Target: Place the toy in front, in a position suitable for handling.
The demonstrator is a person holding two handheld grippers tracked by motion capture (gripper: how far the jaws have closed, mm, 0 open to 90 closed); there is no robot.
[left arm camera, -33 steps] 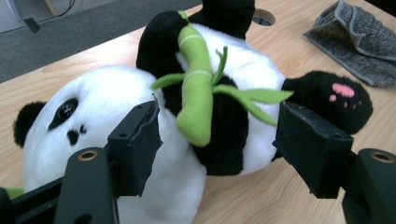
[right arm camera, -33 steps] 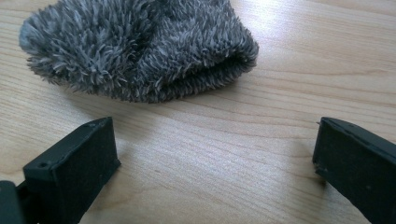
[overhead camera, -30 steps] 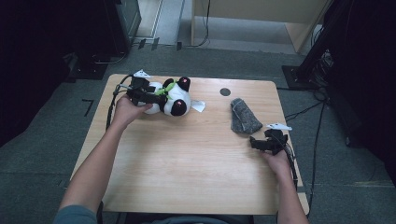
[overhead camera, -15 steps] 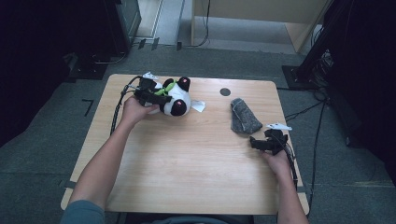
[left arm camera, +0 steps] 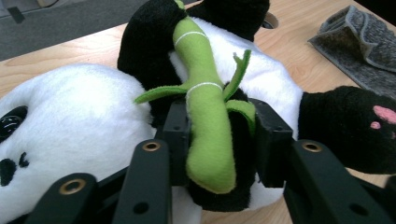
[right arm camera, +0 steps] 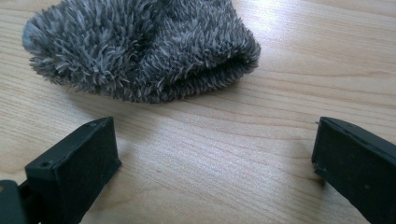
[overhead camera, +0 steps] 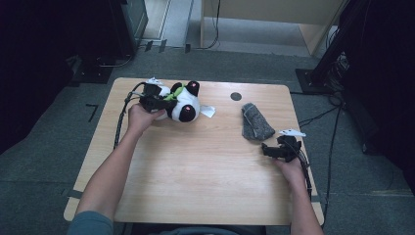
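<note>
A black-and-white plush panda (overhead camera: 185, 104) lies at the table's far left, holding a green bamboo stalk (left arm camera: 205, 107). My left gripper (overhead camera: 162, 102) has just been closing and is now shut on that stalk and the black plush arm behind it (left arm camera: 217, 140); both pads press in. A grey fuzzy sock (overhead camera: 255, 122) lies at the right, also seen past the panda (left arm camera: 359, 42). My right gripper (overhead camera: 266, 149) rests on the table just short of the sock (right arm camera: 140, 46), its jaws open (right arm camera: 215, 158) with bare wood between them.
The wooden table (overhead camera: 195, 176) has a small dark round hole (overhead camera: 236, 96) near its far edge. A white tag (overhead camera: 208, 111) sticks out beside the panda. Cables trail from both grippers over the table sides. Dark equipment stands on the floor around.
The left gripper edged in against the panda and its jaws closed onto the bamboo stalk and arm. The right gripper and the sock stayed where they were.
</note>
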